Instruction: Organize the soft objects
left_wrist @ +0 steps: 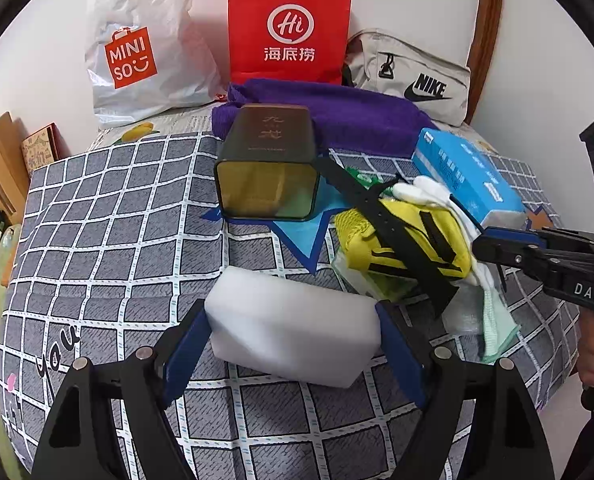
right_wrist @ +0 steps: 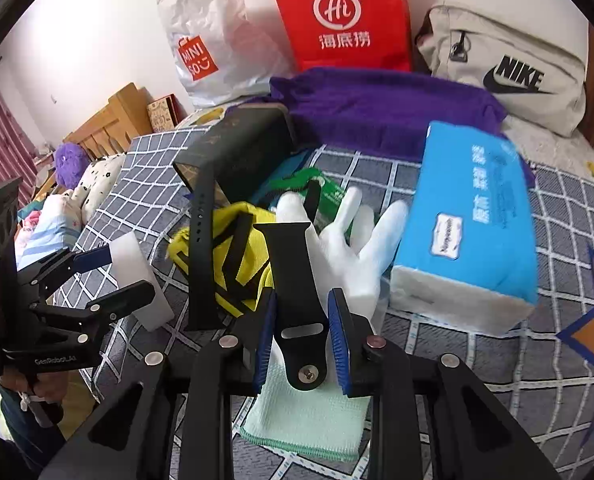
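Your left tool [left_wrist: 293,350] sits toward the near left edge of the bed [left_wrist: 109,240], its blue pads spread wide and pressed against both ends of the white rectangular foam sponge block [left_wrist: 293,324]; the wide stance simply matches the block's width, so you have it grasped, resting low over the checked grey bedspread. Beyond it, mid-bed, the dark square tin with a gold-lined open mouth [left_wrist: 267,172] lies on its side facing you, probably as the container to fill. Right of that is the pile: a yellow fabric pouch [right_wrist: 237,256], a white cotton glove [right_wrist: 349,248] and a pale green cloth [right_wrist: 305,420]. Your right tool [right_wrist: 303,344] brackets the black rubber watch strap [right_wrist: 297,300] atop it, pads just clear of its edges, so released. At the right edge lies the blue tissue pack [right_wrist: 473,224].
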Demonstrator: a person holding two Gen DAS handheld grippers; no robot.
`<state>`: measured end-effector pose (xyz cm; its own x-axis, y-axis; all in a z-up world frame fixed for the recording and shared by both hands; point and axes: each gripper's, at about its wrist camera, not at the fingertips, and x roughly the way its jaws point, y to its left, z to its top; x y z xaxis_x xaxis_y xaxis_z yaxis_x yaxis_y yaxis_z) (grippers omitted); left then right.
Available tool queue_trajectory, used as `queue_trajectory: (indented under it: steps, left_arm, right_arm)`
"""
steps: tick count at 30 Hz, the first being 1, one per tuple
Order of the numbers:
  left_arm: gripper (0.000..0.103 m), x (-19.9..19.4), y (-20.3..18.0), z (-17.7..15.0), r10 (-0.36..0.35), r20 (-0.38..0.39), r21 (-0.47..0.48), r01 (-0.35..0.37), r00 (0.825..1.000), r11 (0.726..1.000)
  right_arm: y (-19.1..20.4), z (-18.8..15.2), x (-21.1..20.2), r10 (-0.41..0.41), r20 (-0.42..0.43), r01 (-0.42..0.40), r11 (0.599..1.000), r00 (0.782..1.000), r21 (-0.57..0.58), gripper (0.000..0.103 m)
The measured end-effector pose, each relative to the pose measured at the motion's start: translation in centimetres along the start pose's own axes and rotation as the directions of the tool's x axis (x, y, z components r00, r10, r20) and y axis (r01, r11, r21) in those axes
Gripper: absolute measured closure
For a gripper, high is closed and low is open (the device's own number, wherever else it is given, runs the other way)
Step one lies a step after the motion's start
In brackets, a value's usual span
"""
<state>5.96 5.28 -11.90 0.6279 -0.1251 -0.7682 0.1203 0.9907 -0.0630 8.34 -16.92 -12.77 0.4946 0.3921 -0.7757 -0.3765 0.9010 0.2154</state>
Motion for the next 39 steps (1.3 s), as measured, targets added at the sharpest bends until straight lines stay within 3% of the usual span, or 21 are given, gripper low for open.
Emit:
queue_trajectory:
  steps: [11, 18, 22, 30, 39]
  left_arm:
    - [0.022, -2.6, 0.5, 3.0, 0.036, 0.047, -0.001, -0.036, 0.998, 0.999]
    - [0.022, -3.7, 0.7, 6.9, 0.131, 0.079, 0.024, -0.133, 0.988, 0.991]
    - [0.022, -3.7, 0.8, 9.7, 0.124, 0.102, 0.027, -0.127, 0.987, 0.992]
    - [0.022, -0.7, 0.8, 15.6, 0.139, 0.088, 0.027, -0.142, 0.986, 0.989]
    - [0.022, 4.5, 0.9, 21.5, 0.15, 0.069, 0.042, -0.153, 0.986, 0.987]
  right_arm:
    - [-0.6, 1.7, -3.2, -0.051, 0.051, 0.051, 0.999, 0.997, 0.003, 0.076]
    - [-2.7, 4.4, -5.2, -0.112, 0.105, 0.108, 0.993, 0.988, 0.039, 0.076]
    - [-4.0, 6.0, -5.6, -0.156, 0.117, 0.151, 0.987, 0.981, 0.055, 0.076]
    - [-6.8, 10.7, -4.9, -0.201, 0.13, 0.194, 0.979, 0.971, 0.061, 0.076]
    - [-9.9, 16.1, -1.2, -0.21, 0.114, 0.204, 0.977, 0.971, 0.068, 0.076]
